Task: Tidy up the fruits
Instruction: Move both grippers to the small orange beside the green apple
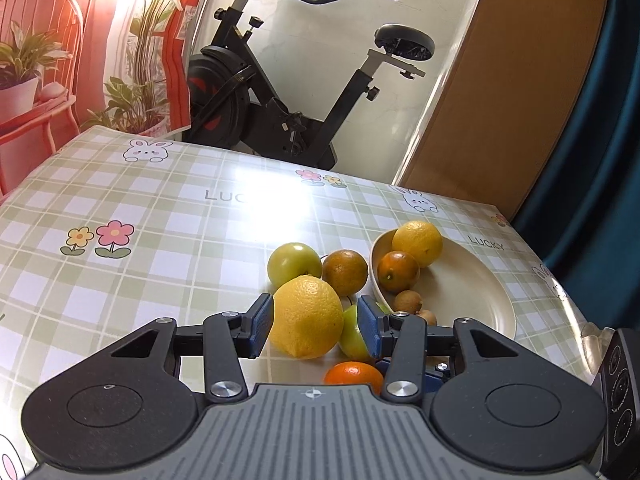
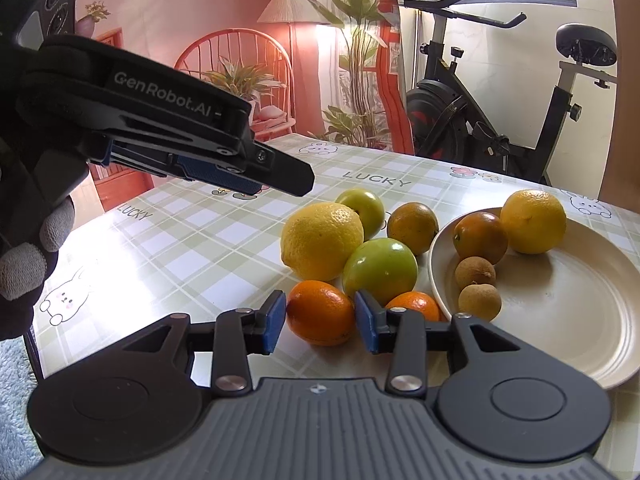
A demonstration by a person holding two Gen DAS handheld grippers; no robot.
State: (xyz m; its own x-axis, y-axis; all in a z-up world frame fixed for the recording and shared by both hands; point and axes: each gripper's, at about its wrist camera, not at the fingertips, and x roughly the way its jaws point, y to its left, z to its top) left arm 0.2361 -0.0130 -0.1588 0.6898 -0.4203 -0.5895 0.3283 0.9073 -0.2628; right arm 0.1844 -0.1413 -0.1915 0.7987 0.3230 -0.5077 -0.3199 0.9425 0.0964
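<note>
Right gripper (image 2: pixel 320 326) sits wide open around the bright orange (image 2: pixel 320 312), pads just off the skin, nothing gripped. That orange lies just left of the plate (image 2: pixel 568 320), so the pickup is on: close, lift, carry right. Left gripper (image 1: pixel 316 326) gapes around the big lemon (image 1: pixel 306 316) further left, apparently above it. A second orange (image 2: pixel 414 304) hides behind the right pad.
</note>
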